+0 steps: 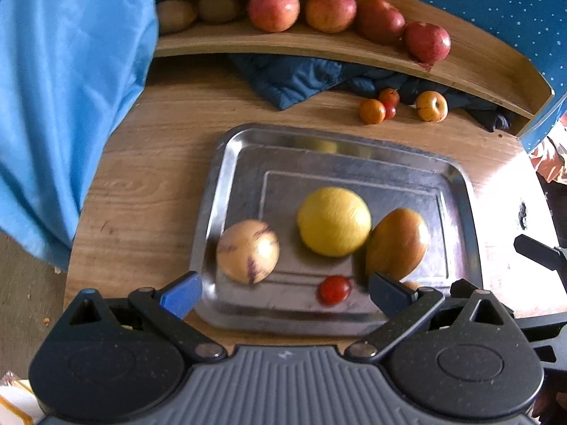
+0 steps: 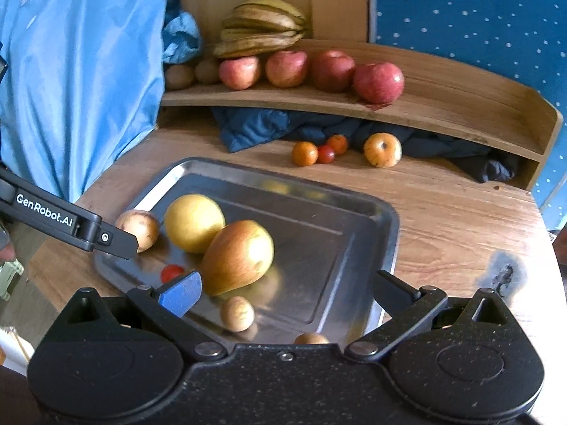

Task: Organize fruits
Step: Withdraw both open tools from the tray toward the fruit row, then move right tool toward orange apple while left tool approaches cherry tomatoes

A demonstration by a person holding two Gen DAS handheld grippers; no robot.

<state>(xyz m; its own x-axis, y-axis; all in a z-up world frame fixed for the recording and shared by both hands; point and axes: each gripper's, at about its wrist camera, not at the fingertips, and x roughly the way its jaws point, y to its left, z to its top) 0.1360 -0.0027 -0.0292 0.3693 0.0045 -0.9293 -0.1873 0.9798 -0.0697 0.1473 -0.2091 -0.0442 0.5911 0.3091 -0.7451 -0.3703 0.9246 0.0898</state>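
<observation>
A steel tray (image 1: 226, 184) (image 2: 375, 233) on the wooden table holds a yellow round fruit (image 1: 333, 221) (image 2: 194, 222), a mango (image 1: 397, 244) (image 2: 238, 257), a striped pale melon (image 1: 248, 251) (image 2: 139, 229), a cherry tomato (image 1: 334, 289) (image 2: 172, 272) and two small brown fruits (image 2: 237, 313). My left gripper (image 1: 285, 292) is open and empty over the tray's near edge. My right gripper (image 2: 287, 292) is open and empty over the tray's near right part. The left gripper's finger (image 2: 117, 239) shows next to the melon.
A curved wooden shelf (image 2: 460, 106) at the back carries apples (image 2: 378, 82), kiwis and bananas (image 2: 260, 28). Small orange and red fruits (image 2: 304, 153) and a yellow-orange fruit (image 2: 382, 149) lie on the table before a dark blue cloth (image 2: 255, 127). Blue fabric (image 1: 63, 88) hangs at left.
</observation>
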